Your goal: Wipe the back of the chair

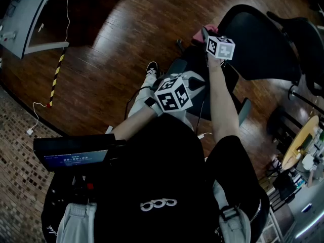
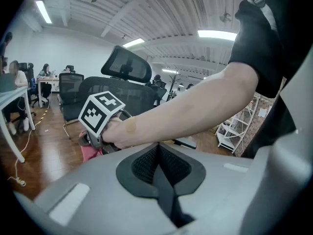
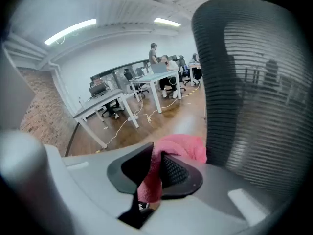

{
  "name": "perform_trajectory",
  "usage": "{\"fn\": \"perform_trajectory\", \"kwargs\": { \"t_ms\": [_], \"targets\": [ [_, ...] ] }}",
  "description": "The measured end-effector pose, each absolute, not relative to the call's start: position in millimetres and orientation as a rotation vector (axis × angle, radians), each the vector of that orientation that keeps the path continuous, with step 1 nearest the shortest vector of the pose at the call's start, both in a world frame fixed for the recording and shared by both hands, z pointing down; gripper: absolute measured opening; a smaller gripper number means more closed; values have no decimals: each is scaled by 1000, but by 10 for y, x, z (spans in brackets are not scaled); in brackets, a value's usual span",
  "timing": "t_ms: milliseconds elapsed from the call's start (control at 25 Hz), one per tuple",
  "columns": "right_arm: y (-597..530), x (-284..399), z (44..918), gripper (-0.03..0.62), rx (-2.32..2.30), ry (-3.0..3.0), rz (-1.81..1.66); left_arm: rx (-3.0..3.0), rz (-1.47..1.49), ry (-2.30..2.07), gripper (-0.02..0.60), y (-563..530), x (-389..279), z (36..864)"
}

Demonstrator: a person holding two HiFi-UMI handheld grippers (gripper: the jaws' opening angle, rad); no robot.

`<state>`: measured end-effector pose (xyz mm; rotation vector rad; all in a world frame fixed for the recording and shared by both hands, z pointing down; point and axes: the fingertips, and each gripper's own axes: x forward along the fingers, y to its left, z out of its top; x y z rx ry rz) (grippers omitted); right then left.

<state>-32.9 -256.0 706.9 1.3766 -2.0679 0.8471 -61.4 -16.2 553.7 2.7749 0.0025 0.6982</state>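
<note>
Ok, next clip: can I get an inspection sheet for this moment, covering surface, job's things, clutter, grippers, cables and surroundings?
Surface: dark wooden floor; no worktable in use.
Job's things: black mesh chair back, upright; pink cloth beside its edge, contact unclear.
Clutter: round table at the right, with small items on it.
Grippers: right gripper shut on the pink cloth; left gripper shut, nothing between its jaws.
Cables: white cable and a yellow-black striped strip on the floor.
Surroundings: open office with white desks, more chairs, and people seated far off.
</note>
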Motion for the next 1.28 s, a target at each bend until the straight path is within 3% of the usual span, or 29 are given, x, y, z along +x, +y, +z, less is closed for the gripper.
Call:
{"fn": "perform_trajectory", "kwargs": {
  "t_ms": [400, 640, 1280],
  "targets": [
    [-2477, -415, 7135, 43, 1319, -2104, 856, 2750, 724, 1, -9, -211, -654, 5565],
    [-2359, -76, 7190, 43, 1405, -2025, 879, 2706, 672, -8, -9, -234, -646, 5539],
    [-1808, 1388, 7379, 44, 1535, -1955, 967, 2665, 698, 94, -9, -14, 377, 5667]
  ]
}}
